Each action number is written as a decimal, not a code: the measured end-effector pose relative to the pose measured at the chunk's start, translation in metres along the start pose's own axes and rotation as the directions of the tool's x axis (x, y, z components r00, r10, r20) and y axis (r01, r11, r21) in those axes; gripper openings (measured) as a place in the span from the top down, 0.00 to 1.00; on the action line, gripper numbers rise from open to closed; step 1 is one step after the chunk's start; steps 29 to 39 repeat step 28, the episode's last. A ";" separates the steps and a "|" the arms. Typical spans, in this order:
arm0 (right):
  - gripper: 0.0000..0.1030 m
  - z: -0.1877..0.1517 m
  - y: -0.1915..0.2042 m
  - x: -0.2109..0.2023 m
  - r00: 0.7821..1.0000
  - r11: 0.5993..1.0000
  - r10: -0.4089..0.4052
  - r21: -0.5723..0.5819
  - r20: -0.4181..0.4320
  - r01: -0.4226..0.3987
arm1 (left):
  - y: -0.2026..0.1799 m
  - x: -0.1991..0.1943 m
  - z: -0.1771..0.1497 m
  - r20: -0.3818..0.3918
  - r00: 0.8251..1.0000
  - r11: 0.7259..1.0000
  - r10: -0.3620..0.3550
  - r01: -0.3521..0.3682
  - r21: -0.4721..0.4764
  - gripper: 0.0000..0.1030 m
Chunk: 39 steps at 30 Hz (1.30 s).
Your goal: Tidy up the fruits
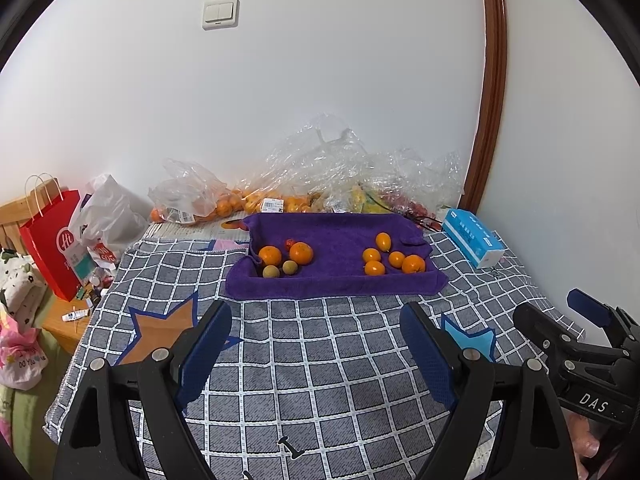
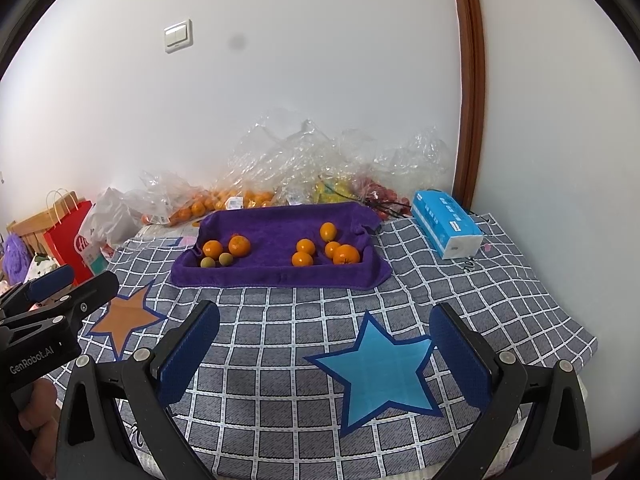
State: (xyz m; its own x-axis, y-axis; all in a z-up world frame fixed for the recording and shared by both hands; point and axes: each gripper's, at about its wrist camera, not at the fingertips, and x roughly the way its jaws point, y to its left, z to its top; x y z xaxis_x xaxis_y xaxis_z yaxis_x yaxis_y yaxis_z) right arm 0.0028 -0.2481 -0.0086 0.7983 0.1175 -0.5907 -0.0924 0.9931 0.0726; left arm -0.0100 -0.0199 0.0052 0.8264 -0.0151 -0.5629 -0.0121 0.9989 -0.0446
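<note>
Fruit sits on a purple towel (image 1: 336, 256), plush terry, its edges turned up like a shallow tray, at 12 o'clock from both jaws. Two clusters on it, well apart. Left cluster (image 1: 285, 259): two round glossy oranges, two smaller dull tan-green balls just in front, one tiny red fruit behind. Right cluster (image 1: 390, 259): five orange fruits, one of them oval, smooth-skinned.

So the kinds are mixed on the left and all-orange on the right. I judge this fits either a sort half through or one near its close; I cannot tell which from here.

Left gripper (image 1: 316, 356) hangs low over the surface, jaws spread wide and holding nothing. Right gripper (image 2: 324, 356) likewise, released, empty, above a blue star patch (image 2: 380, 368). Any pick would need a soft pinch; round skins roll on pile.

Surface wears a grey checked cloth (image 1: 320, 360), woven. Behind the towel at 12: crinkled clear plastic bags (image 1: 320, 168) of more fruit. At 2: blue tissue pack (image 1: 472, 240). At 10: red paper bag (image 1: 52, 240).
</note>
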 end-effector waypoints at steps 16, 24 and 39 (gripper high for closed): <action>0.00 0.002 -0.002 -0.001 1.000 1.000 -0.001 -0.002 0.004 0.001 | 0.000 -0.002 0.002 0.002 1.000 1.000 0.002 -0.002 -0.001 0.17; 0.00 0.003 -0.003 -0.001 1.000 1.000 0.000 -0.005 0.007 0.000 | -0.001 -0.002 0.003 0.003 1.000 1.000 0.002 -0.002 -0.002 0.17; 0.00 0.003 -0.002 0.000 1.000 1.000 0.000 -0.004 0.006 0.000 | -0.001 -0.003 0.004 0.006 1.000 1.000 0.008 -0.008 0.001 0.17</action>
